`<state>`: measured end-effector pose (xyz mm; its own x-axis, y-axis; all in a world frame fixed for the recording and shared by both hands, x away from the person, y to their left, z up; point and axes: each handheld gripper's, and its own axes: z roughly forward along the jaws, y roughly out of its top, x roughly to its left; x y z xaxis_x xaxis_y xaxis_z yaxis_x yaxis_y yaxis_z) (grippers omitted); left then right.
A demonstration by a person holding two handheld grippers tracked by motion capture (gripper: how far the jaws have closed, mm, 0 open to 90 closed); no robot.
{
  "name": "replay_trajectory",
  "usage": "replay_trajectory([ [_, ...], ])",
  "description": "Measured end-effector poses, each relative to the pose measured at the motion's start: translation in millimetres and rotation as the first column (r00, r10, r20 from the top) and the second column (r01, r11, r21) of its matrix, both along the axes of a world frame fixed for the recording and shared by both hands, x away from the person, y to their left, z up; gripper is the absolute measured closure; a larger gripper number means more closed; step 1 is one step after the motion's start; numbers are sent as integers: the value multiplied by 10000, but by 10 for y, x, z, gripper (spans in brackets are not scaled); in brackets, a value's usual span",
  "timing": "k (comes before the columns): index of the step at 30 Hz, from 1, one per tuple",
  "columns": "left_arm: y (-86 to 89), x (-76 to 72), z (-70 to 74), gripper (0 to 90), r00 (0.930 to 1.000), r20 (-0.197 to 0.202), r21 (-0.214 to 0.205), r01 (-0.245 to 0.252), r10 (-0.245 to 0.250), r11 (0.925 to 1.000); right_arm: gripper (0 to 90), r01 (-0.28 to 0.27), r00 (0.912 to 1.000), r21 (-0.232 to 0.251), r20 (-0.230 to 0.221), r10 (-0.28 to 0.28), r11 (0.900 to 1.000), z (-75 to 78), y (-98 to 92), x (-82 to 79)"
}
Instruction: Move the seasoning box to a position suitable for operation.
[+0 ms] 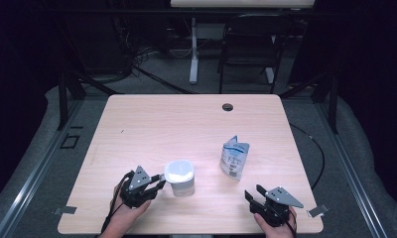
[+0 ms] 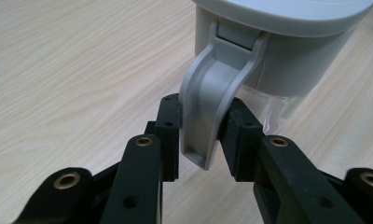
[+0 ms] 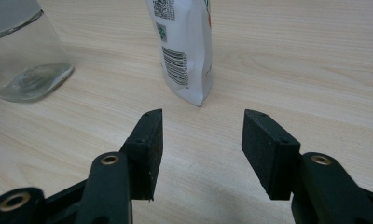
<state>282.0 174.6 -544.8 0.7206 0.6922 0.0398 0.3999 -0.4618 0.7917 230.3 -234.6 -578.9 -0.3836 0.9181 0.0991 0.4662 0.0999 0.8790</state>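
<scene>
Jug (image 1: pixel 180 177) stands near the table's (image 1: pixel 152 124) near edge, left of centre, its white lid (image 1: pixel 179 170) facing up in the high view. The body below the lid is clear; in the right gripper view its glass-like base (image 3: pixel 28 70) sits on the wood at far left. A grey handle (image 2: pixel 210 102) curves down from the lid's rim on the jug's left side.

The left gripper (image 1: pixel 157 182) lies at the near left of the table, held by the person's left hand (image 1: pixel 132 210), with its jaws pointing right at the jug. In the left gripper view it (image 2: pixel 201 128) is clenched on the handle: both black pads (image 2: pixel 170 135) press against the grey strap, one on each side, near its lower end.

A pouch (image 1: pixel 233 158) stands upright to the right of the jug, apart from it, white and blue with a torn-looking top. The right gripper view shows a barcode (image 3: pixel 175 65) and small printed marks on its near face.

The right gripper (image 1: pixel 253 194) rests at the near right, held by the right hand (image 1: pixel 276 228), pointing left and away. Its jaws are spread wide with nothing between them (image 3: pixel 202 149), and the pouch stands just beyond them, untouched.

A round cable hole (image 1: pixel 228 107) sits at the table's far edge. A dark chair (image 1: pixel 248 44) stands on the floor beyond.
</scene>
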Motion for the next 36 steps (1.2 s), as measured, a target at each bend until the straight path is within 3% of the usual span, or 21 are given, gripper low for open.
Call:
replay_trajectory([
  [11, -75, -153, -17, 704, 9994, 72, -153, 353, -351, 9993, 481, -92, 10000, 52, -7, 92, 9999, -17, 29, 0],
  [20, -61, -181, -19, 703, 9985, 40, -181, 545, -544, 9983, 481, -158, 9999, 65, 8, 158, 9999, -9, 54, -4],
  [36, -18, -141, -36, 700, 9997, -39, -554, 239, -241, 9982, 479, -254, 9997, 53, -17, 254, 9997, -14, 84, -17],
])
